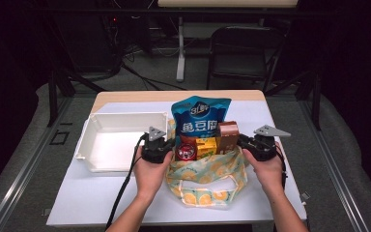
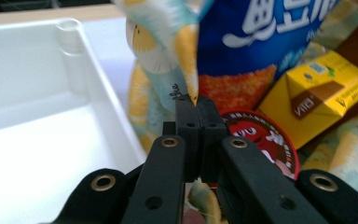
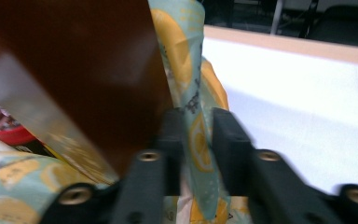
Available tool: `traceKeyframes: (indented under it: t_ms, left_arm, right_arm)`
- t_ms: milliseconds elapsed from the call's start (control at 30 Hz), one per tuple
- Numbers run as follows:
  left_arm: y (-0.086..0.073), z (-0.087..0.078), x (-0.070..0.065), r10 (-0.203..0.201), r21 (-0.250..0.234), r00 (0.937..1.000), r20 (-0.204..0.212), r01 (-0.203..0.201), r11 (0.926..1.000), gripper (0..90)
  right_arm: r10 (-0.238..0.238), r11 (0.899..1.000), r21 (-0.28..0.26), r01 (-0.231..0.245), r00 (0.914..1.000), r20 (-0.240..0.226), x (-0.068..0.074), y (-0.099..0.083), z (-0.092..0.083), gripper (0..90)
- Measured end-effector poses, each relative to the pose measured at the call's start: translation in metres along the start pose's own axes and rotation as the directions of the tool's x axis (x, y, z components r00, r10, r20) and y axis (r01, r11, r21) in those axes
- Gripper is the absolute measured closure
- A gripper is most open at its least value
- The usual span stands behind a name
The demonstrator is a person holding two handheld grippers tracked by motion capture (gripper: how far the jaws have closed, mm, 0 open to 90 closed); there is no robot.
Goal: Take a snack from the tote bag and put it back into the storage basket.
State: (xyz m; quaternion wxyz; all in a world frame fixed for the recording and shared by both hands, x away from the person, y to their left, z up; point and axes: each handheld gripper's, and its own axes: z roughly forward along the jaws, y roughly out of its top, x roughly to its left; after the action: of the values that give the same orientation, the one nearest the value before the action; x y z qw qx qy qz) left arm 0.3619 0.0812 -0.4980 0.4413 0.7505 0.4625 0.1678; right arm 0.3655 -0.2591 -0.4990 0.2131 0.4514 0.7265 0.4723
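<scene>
You have the pale green cloth bag printed with yellow lemon slices (image 1: 207, 176) standing open at the near middle of the white-covered table (image 1: 84, 195), just right of the white plastic bin (image 1: 118, 140), and you hold it by both sides of its mouth. Your left gripper (image 2: 197, 103) has its jaws pressed together on a thin fold of the bag's rim, as the left gripper view shows. Your right gripper (image 3: 198, 123) stands narrow, with the opposite edge of the cloth running between its jaws; the right gripper view is blurred, but the fabric looks pinched.

Expect the bag to behave as soft, limp cloth: it has no stiffness of its own, so it sags wherever you do not hold it, and the rim can creep out of smooth pads if the load pulls. The load is probably moderate and uneven: a tall blue snack pouch (image 1: 200, 121), light and crinkly, stands at the back; a brown carton (image 1: 228, 135) and a yellow carton (image 1: 206, 146) are likely denser, and a round red tin (image 1: 186, 152) sits near your left grip.

Hold on the hem or a doubled fold, not a single layer, and keep both grips level so the tall pouch does not tip out. Nothing here looks fragile, though the cartons could dent.
</scene>
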Motion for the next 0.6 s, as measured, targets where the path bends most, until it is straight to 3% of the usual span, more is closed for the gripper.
traceKeyframes:
  t_ms: [100, 367, 600]
  left_arm:
    - [-0.004, 0.005, -0.001, -0.003, 0.022, 1.0000, 0.002, 0.003, 0.9997, 90.0]
    - [-0.021, 0.008, -0.003, -0.022, 0.003, 0.9984, -0.052, 0.022, 0.9997, 89.6]
    - [-0.031, 0.008, -0.012, 0.010, -0.041, 0.9928, -0.120, -0.015, 0.9991, 89.6]
  right_arm:
    - [-0.016, 1.000, 0.015, 0.016, 0.9999, -0.005, -0.001, -0.001, 0.005, 89.7]
    - [-0.025, 0.998, 0.065, 0.021, 0.9976, 0.064, -0.003, -0.004, 0.014, 90.0]
    - [-0.007, 0.994, 0.114, -0.003, 0.9961, 0.088, -0.007, -0.010, 0.027, 90.0]
